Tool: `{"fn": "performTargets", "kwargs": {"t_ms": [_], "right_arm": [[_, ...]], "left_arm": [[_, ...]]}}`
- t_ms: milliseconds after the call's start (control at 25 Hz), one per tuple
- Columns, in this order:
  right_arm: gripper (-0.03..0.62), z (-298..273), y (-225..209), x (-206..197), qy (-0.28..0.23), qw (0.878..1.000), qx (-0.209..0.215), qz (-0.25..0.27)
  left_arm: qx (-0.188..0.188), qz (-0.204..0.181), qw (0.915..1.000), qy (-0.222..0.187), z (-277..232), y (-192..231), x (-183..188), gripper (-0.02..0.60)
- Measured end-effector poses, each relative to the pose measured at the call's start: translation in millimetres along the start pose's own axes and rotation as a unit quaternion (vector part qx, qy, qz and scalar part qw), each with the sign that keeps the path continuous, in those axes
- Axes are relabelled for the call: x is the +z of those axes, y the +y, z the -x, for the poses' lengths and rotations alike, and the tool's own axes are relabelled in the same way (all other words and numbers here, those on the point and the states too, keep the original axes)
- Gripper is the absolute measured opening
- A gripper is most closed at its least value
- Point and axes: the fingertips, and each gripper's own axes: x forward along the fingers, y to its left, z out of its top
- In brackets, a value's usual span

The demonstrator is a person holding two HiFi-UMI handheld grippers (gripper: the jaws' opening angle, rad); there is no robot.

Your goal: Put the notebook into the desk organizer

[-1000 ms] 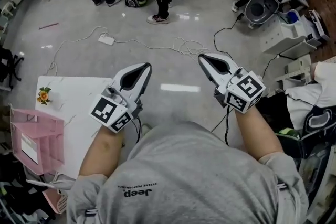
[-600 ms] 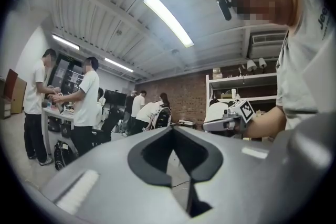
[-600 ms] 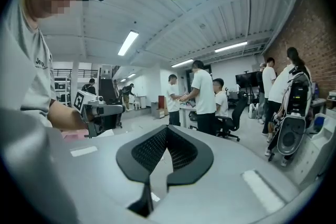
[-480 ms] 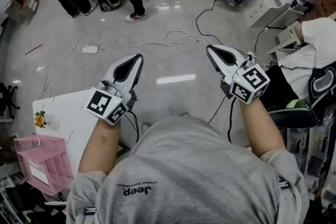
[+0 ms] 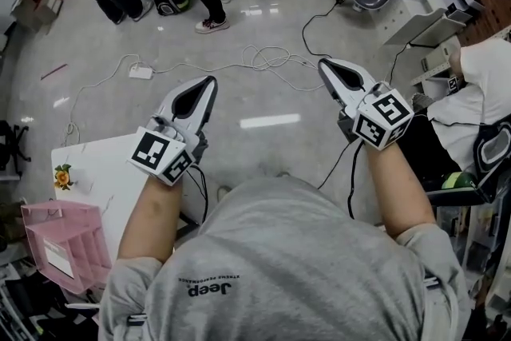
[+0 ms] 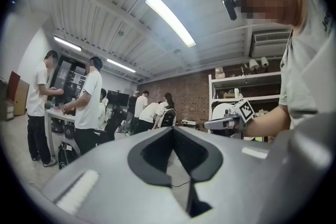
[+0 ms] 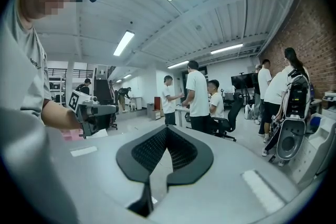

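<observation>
Hovering well right of the pink plastic desk organizer (image 5: 76,224), the left gripper (image 5: 209,81) and right gripper (image 5: 326,63) are both pressed together, empty. A white flat item (image 5: 54,255) inside the organizer may be the notebook; if so, placement looks done.

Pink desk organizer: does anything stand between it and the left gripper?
Nothing visible does. The left gripper, shut and empty, points over the floor; the pink desk organizer lies behind it to the left, with only white table between. No notebook is in view.
</observation>
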Motion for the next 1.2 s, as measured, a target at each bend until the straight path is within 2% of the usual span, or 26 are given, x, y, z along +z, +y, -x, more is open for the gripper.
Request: {"fn": "performTargets", "kwargs": {"t_ms": [1200], "right_arm": [[0.0,-6,8,6,0.01,1.0,0.017,0.012]], "left_arm": [[-0.003,-0.007,1.0,0.0,6,-13,2,0.058]]}}
